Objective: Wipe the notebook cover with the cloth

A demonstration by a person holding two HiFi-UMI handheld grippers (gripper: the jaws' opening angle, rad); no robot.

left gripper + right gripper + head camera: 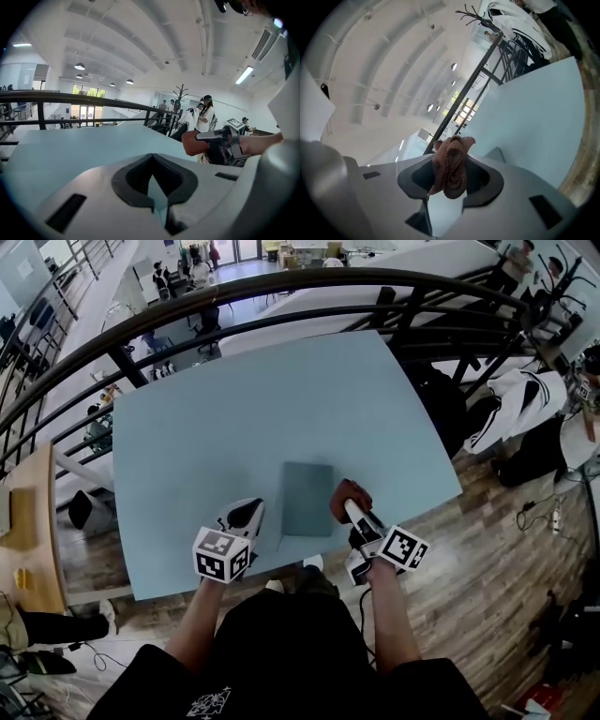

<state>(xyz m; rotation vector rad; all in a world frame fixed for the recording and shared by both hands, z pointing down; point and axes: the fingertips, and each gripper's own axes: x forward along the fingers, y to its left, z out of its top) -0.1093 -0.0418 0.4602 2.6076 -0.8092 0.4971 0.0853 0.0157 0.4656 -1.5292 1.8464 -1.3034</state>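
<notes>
A grey-blue notebook [307, 498] lies flat near the front edge of the light blue table [234, 418]. My right gripper [354, 512] hovers just right of the notebook's near right corner, shut on a bunched reddish-brown cloth [348, 494]. The right gripper view shows that cloth [450, 164] pinched between the jaws [447, 183] above the table. My left gripper [247, 515] sits just left of the notebook, jaws together with nothing held [157, 208]. In the left gripper view the cloth [192, 142] and right gripper [220, 141] appear to the right.
A black metal railing [281, 292] curves round the table's far side. A white and black jacket [525, 395] lies to the right beyond the table. Wooden floor [487, 549] runs along the front and right. People stand in the distance.
</notes>
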